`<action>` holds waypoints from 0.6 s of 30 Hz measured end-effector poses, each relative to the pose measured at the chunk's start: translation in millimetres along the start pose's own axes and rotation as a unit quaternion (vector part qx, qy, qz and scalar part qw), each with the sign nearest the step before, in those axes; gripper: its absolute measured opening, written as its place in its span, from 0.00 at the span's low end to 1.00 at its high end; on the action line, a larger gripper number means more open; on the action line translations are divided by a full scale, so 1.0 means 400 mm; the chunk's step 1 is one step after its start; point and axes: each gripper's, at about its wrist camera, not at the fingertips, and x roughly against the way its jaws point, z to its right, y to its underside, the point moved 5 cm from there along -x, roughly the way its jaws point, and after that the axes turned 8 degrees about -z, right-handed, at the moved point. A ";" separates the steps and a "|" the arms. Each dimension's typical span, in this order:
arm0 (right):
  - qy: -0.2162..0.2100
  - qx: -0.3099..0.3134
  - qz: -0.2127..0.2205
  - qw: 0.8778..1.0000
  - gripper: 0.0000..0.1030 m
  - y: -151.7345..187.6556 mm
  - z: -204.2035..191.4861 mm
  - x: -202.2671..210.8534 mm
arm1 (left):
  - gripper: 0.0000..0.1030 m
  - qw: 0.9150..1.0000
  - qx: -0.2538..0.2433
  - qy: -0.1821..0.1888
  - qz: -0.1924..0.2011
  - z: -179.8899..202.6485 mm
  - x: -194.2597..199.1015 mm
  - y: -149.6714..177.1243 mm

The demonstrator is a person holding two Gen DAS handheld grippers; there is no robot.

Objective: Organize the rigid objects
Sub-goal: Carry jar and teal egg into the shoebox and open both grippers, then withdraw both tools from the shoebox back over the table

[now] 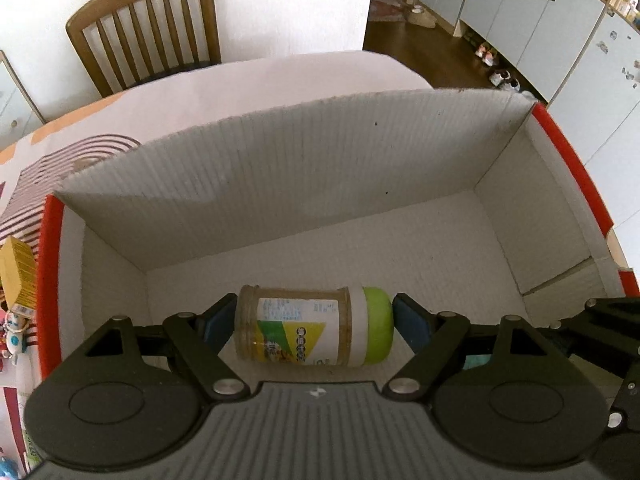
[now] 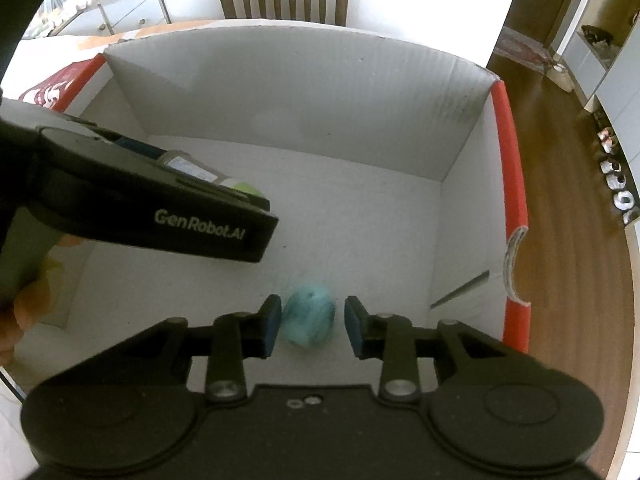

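A jar with a green lid (image 1: 314,327) lies sideways between the blue pads of my left gripper (image 1: 314,326), which is shut on it, low inside the white cardboard box (image 1: 280,168). In the right wrist view, my right gripper (image 2: 307,326) is open inside the same box (image 2: 300,92), with a small turquoise ball-like object (image 2: 308,322) lying on the box floor between its fingers, a gap on each side. The left gripper's body (image 2: 152,208) crosses that view at left, with the jar (image 2: 192,168) partly hidden behind it.
The box has red outer edges (image 1: 50,280) and tall white walls. A yellow carton (image 1: 16,276) and small toys (image 1: 14,330) lie left of the box on the patterned tablecloth. A wooden chair (image 1: 148,28) stands behind the table. The wooden floor (image 2: 568,200) is at right.
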 end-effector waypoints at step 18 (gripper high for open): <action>-0.022 -0.010 0.073 0.997 0.53 0.042 0.024 0.115 | 0.80 0.996 0.028 0.006 0.084 -0.032 0.200 0.057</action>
